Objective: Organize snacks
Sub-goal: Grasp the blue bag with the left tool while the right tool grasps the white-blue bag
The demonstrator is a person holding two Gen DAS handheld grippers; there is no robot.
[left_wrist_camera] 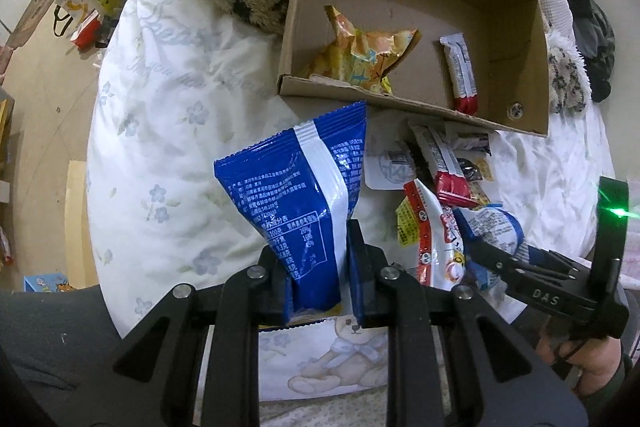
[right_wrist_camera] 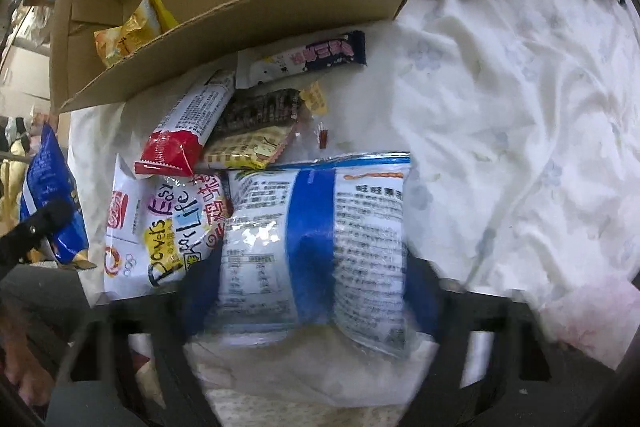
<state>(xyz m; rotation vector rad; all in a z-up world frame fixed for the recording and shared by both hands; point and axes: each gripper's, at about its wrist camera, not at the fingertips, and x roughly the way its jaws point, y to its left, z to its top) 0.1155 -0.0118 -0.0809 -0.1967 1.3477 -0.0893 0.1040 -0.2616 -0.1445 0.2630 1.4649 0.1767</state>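
Blue-and-white foil pouch (left_wrist_camera: 304,203) sits pinched at its lower end in your left hand-held gripper (left_wrist_camera: 316,267), upright, short of the cardboard box (left_wrist_camera: 404,105) ahead; it looks light, crinkly and slippery, so hold the crimped seam. Your right hand-held gripper (right_wrist_camera: 312,279) straddles a pale-blue bag (right_wrist_camera: 320,239) on the bed, but blur hides whether it grips.

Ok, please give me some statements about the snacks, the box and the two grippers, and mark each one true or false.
1. The left gripper is shut on a dark blue snack bag. True.
2. The cardboard box holds no snacks. False: an orange bag and a white and red bar lie inside.
3. A light blue and white bag sits between the right gripper's fingers. True.
4. The snack pile lies on a wooden table. False: it lies on white floral bedding.
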